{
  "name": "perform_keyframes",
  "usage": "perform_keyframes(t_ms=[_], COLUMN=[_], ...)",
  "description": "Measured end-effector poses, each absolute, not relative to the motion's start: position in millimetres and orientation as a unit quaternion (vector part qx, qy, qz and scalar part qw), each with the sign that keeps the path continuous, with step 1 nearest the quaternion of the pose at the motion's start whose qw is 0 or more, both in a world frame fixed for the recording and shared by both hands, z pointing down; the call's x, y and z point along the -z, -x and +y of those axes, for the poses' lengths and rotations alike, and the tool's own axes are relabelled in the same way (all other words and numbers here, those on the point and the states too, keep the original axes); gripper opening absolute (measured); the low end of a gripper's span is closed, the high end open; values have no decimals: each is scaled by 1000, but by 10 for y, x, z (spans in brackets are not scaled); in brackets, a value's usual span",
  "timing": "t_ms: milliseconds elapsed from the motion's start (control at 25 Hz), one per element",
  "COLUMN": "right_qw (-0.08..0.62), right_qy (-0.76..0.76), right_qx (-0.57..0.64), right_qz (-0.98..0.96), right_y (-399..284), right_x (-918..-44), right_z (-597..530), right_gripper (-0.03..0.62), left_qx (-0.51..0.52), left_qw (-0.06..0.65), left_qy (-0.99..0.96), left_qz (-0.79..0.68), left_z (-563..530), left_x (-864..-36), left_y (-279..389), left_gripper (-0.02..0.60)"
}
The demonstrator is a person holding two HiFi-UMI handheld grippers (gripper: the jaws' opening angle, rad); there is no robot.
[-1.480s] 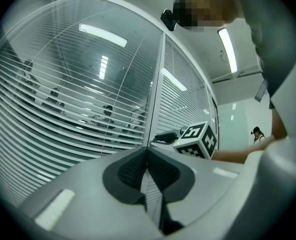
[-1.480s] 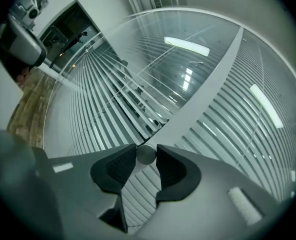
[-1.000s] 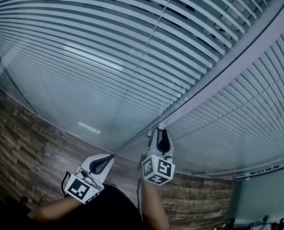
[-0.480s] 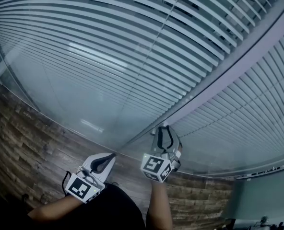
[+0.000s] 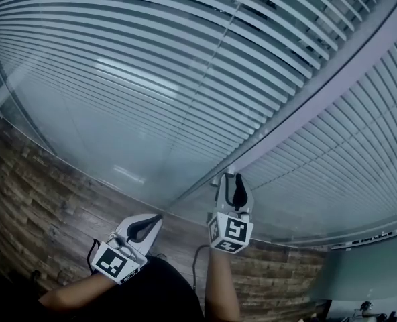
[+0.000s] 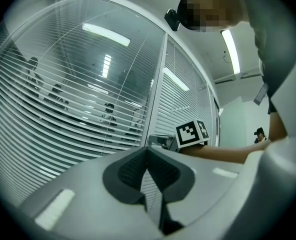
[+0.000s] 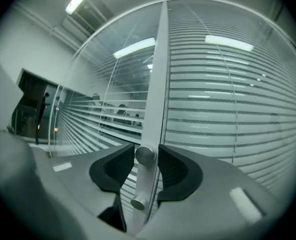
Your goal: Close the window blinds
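White slatted blinds hang behind glass on both sides of a grey mullion (image 5: 319, 92). The left pane's slats (image 5: 151, 59) stand apart, so people show through them; the right pane's slats (image 5: 346, 159) lie closer together. Two round metal knobs sit on the mullion, the upper knob (image 7: 145, 155) above the lower knob (image 7: 138, 203). My right gripper (image 7: 146, 151) (image 5: 231, 178) straddles the upper knob. Its jaws have just been opening, and a thin gap shows beside the knob. My left gripper (image 6: 148, 154) (image 5: 151, 220) hangs lower left, shut on nothing.
A wood-plank floor (image 5: 44, 200) runs below the glass. The right gripper's marker cube (image 6: 193, 133) and the person's forearm (image 6: 223, 151) show in the left gripper view. Ceiling lights reflect in the panes.
The right gripper rolled at the knob, its cube tilting left and then turning back, and its jaws stand wider. The left gripper has not moved.
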State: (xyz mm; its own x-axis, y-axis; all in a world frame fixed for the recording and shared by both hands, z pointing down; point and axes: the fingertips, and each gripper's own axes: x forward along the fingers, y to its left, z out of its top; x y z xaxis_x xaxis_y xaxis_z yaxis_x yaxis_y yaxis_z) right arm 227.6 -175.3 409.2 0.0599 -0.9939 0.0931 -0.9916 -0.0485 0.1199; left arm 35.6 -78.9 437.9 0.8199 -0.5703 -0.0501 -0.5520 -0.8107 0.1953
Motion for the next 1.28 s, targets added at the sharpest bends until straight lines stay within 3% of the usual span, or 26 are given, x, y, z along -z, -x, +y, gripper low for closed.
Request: perform_keyframes(t_ms=[200,520,920,1280], right_qw=[29,46,202,292], right_qy=[-734,-741,-715,-686], right_qx=[-24,-26,68,142], right_qz=[-678,-670,-666,-651], right_y=[-2324,-2284,-2214,-2158], right_x=[-4024,-4066,-4070,-4068], right_z=[-1767,-1789,-1841,-1804], right_gripper=[133,130,130,131], left_qx=[58,57,67,65], left_qw=[89,92,107,101], left_qy=[-948,-946,-944,-947], left_qz=[-300,-305,-305,-299], left_z=[-799,-799,-849,-778], left_x=[-4297,-4358,-4345,-4315], left_y=[-362,-312,-390,-458], left_gripper=[-2,-2,-2,-2])
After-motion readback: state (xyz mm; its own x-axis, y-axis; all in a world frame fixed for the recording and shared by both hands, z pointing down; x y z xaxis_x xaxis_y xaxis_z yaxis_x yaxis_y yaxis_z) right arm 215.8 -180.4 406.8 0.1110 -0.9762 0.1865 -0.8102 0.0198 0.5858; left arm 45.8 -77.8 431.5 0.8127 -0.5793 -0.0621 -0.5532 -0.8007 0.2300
